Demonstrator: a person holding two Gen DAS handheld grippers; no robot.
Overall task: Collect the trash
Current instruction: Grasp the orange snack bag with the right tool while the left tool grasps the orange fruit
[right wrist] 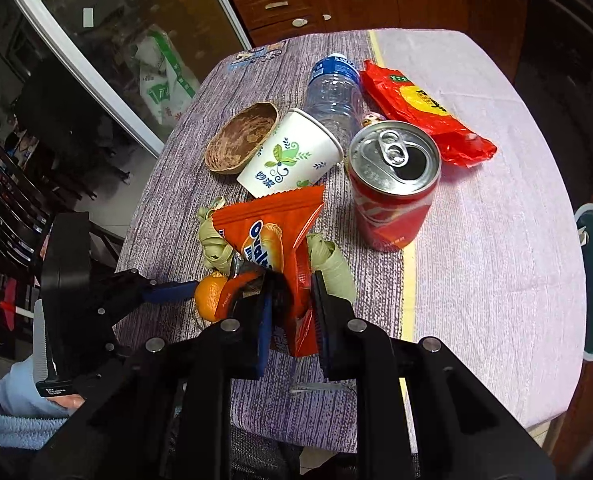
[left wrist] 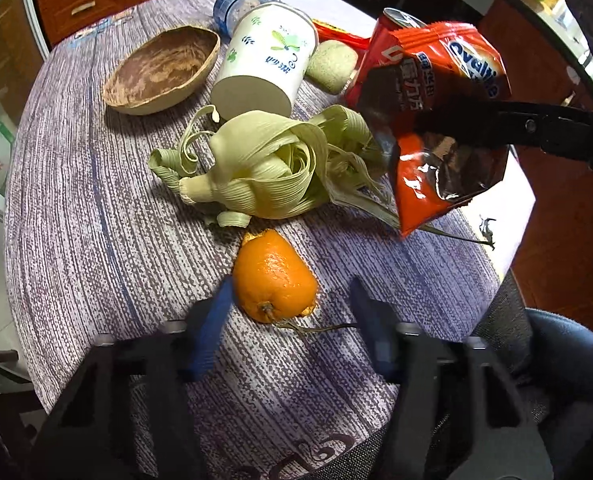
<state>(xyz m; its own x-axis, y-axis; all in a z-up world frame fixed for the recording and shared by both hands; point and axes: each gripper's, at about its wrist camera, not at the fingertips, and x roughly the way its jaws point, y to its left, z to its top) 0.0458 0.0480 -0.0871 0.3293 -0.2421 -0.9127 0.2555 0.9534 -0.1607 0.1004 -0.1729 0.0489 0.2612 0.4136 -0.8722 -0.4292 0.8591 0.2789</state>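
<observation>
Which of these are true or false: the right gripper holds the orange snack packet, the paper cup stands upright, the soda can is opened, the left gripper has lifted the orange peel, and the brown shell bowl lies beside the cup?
1. The right gripper holds the orange snack packet. True.
2. The paper cup stands upright. False: it lies on its side on the table.
3. The soda can is opened. True: its tab is up and the hole shows.
4. The left gripper has lifted the orange peel. False: the peel lies on the table between open fingers.
5. The brown shell bowl lies beside the cup. True.
</observation>
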